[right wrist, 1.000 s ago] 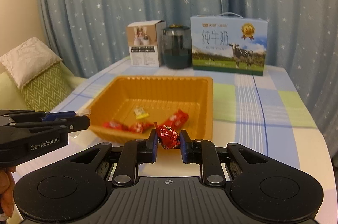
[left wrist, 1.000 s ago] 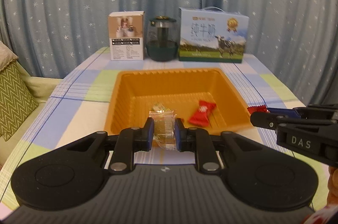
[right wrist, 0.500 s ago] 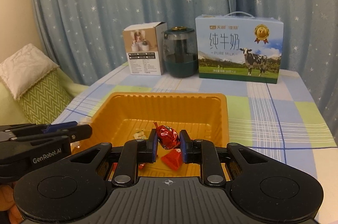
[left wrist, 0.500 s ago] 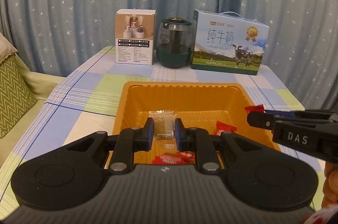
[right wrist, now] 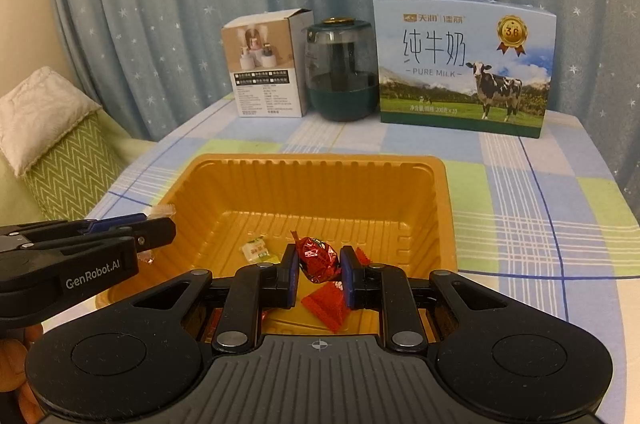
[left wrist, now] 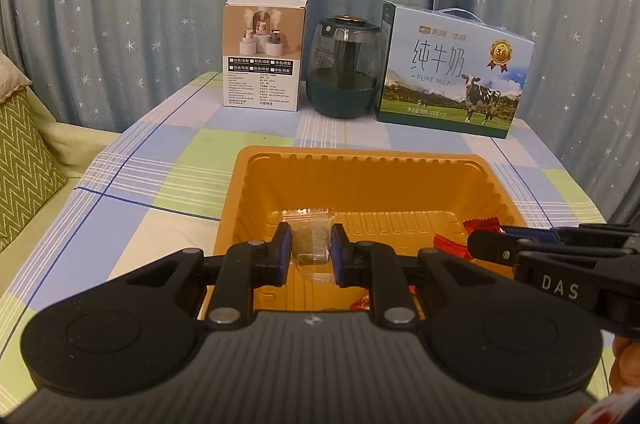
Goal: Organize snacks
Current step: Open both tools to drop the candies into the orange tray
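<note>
An orange plastic tray (left wrist: 360,160) (right wrist: 304,164) lies on the checked tablecloth. My left gripper (left wrist: 310,250) is shut on a clear-wrapped snack (left wrist: 310,244) above the tray's near part. Over the same tray my right gripper (right wrist: 319,260) is shut on a shiny red foil candy (right wrist: 318,258). Inside the tray lie a red wrapped snack (right wrist: 324,306) and a small yellow-green candy (right wrist: 256,250). A red wrapper (left wrist: 452,246) shows beside the right gripper's tip (left wrist: 480,244) in the left wrist view. The left gripper's tip (right wrist: 160,226) enters the right wrist view from the left.
At the table's far end stand a white humidifier box (left wrist: 262,56) (right wrist: 268,64), a dark green glass jar (left wrist: 344,68) (right wrist: 342,72) and a blue milk carton (left wrist: 454,72) (right wrist: 464,64). A starred blue curtain hangs behind. A green zigzag cushion (right wrist: 68,164) lies on a sofa at the left.
Both grippers moved forward and slightly down, from the tray's near edge to over its inside, each keeping its snack. The tray and far boxes look closer.
</note>
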Motion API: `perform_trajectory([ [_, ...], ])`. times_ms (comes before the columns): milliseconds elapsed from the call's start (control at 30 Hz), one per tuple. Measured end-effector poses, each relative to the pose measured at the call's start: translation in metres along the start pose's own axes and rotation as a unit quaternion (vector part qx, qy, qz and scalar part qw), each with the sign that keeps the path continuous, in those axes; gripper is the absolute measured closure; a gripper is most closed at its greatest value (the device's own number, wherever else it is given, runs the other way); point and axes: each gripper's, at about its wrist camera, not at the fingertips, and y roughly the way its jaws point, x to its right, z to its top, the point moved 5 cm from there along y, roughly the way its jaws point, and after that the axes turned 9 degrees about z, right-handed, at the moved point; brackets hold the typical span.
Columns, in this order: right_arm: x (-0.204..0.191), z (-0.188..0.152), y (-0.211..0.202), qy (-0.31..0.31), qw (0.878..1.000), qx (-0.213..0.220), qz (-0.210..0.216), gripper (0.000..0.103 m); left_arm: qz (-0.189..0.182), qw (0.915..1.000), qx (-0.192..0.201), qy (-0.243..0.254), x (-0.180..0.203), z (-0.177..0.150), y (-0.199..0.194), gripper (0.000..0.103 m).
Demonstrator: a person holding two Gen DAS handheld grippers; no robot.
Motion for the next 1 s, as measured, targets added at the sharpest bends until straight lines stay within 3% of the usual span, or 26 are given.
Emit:
perform_trajectory([
  [167, 0.001, -0.001, 0.002, 0.000, 1.000, -0.004, -0.002, 0.081, -0.009, 0.9999, 0.000, -0.007, 0.000, 0.001, 0.003, 0.083],
  [233, 0.001, -0.002, 0.003, 0.001, 1.000, -0.005, -0.003, 0.081, -0.004, 1.0000, 0.000, -0.005, -0.001, 0.000, 0.004, 0.070],
  [267, 0.001, -0.002, 0.003, 0.002, 1.000, -0.005, -0.003, 0.081, -0.002, 1.0000, 0.002, -0.003, -0.002, -0.001, 0.003, 0.069],
  [833, 0.002, -0.002, 0.004, 0.003, 1.000, -0.002, 0.001, 0.081, 0.012, 0.9999, 0.007, -0.001, -0.011, 0.000, -0.001, 0.069],
  [1000, -0.001, -0.002, 0.004, -0.005, 1.000, 0.003, 0.012, 0.077, 0.019, 0.9997, 0.012, -0.005, -0.014, 0.001, -0.002, 0.059],
])
